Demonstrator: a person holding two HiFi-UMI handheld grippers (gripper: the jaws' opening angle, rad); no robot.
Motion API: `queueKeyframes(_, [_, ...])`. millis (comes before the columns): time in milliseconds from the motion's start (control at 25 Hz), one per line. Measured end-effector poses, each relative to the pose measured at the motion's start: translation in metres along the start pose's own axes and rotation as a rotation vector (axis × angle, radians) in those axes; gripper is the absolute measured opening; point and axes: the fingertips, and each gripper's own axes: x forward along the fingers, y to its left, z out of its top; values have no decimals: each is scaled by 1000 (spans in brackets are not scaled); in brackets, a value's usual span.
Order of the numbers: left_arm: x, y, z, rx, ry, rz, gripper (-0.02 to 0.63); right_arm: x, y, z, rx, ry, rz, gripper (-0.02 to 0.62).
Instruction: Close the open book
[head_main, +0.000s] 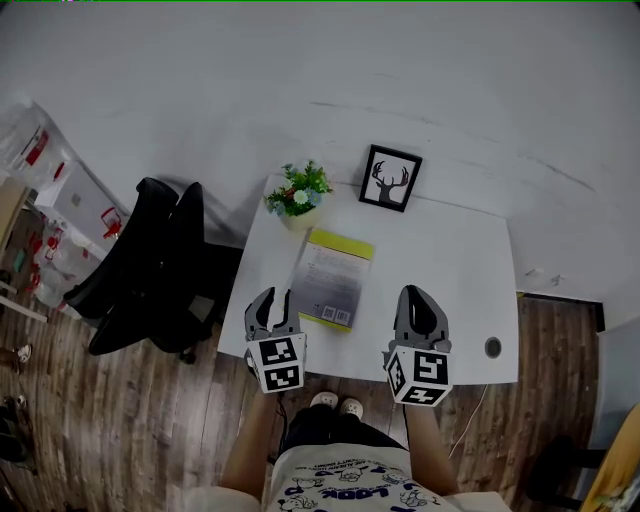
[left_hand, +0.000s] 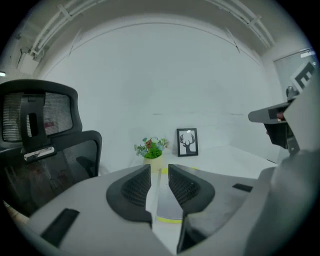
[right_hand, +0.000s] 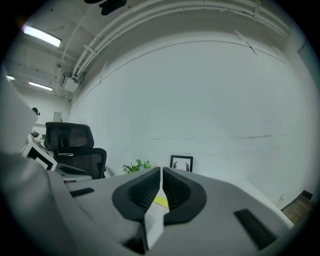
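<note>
Chair (head_main: 150, 265): black, mesh-backed, at the table's 9 o'clock; plays no part in the task.
Left gripper (head_main: 277, 298): at the book's 7 o'clock, over the near table edge. Its ribbed dark pads stand partly apart with nothing between them. Risk: a low sweep towards 1 o'clock could catch the cover and lift it open again.
Plant (head_main: 298, 190): green sprigs in a pale round pot, at the book's 11 o'clock. Risk: probably light and top-heavy, so a shoved book could tip it.
Book (head_main: 332, 278): flat rectangle with a grey cover and yellow-green bands at both ends, lying mid-table. It appears already closed, so the task looks done. Risk: a smooth cover on a smooth top likely slides under any push.
Frame (head_main: 390, 178): black border, deer silhouette, propped at the book's 1 o'clock.
Right gripper (head_main: 415, 296): at the book's 5 o'clock; jaws all but together, holding nothing.
Table (head_main: 460, 250): white, smooth, rectangular.
</note>
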Motion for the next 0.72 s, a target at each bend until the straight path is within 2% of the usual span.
queueKeyframes(200, [-15,-4,39,11,-92,5,67,0,4,13,1,-33,14,34])
queueKeyframes(440, [-33,-4,75,42,-174,34,48,-1,6,29,7,-69,22,34])
queueKeyframes(720, [-51,1,98,36,-212,67,38,-4,13,50,0,-115,48,34])
